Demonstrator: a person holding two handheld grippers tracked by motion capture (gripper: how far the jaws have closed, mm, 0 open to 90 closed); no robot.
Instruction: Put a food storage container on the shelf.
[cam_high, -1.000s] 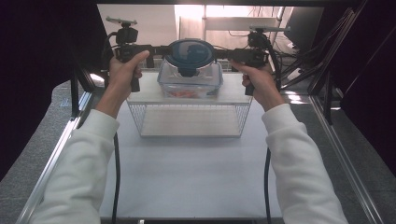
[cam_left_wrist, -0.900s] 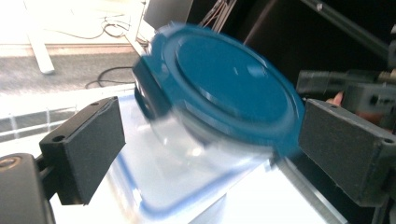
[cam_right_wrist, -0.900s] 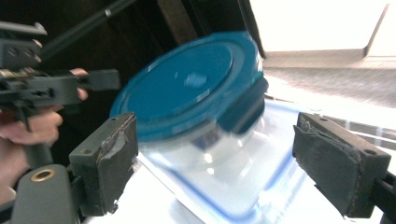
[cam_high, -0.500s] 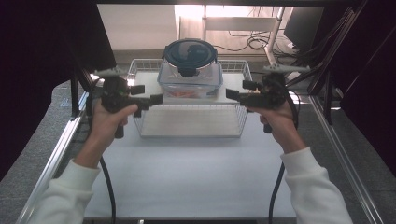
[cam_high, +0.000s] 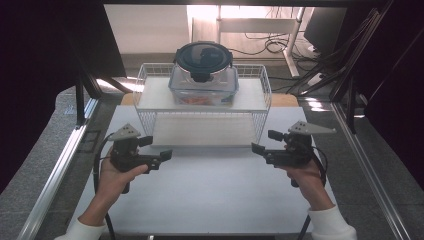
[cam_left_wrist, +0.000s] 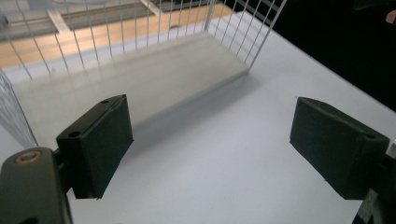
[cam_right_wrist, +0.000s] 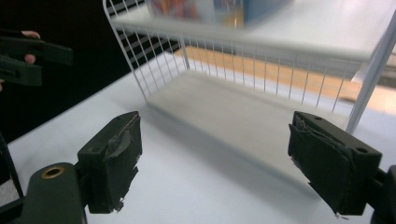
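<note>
Left gripper (cam_high: 162, 154): jaws spread, nothing between.
Right gripper (cam_high: 258, 149): jaws spread, nothing between.
Container (cam_high: 204, 75): on wire rack (cam_high: 150, 117), ahead and above, midway between the 2 grippers.

The left hand-held gripper (cam_high: 159, 151) and the right hand-held gripper (cam_high: 262, 145) hang over the surface (cam_high: 210, 195), well apart, their tips turned toward each other. Beyond the gap between them stands a wire rack (cam_high: 260, 125) on the surface. A board (cam_high: 200, 131) lies in the rack's lower level, just beyond both grippers. On the rack's upper shelf (cam_high: 155, 97), farther off and higher, sits a lidded container (cam_high: 203, 75), midway between the two grippers.
</note>
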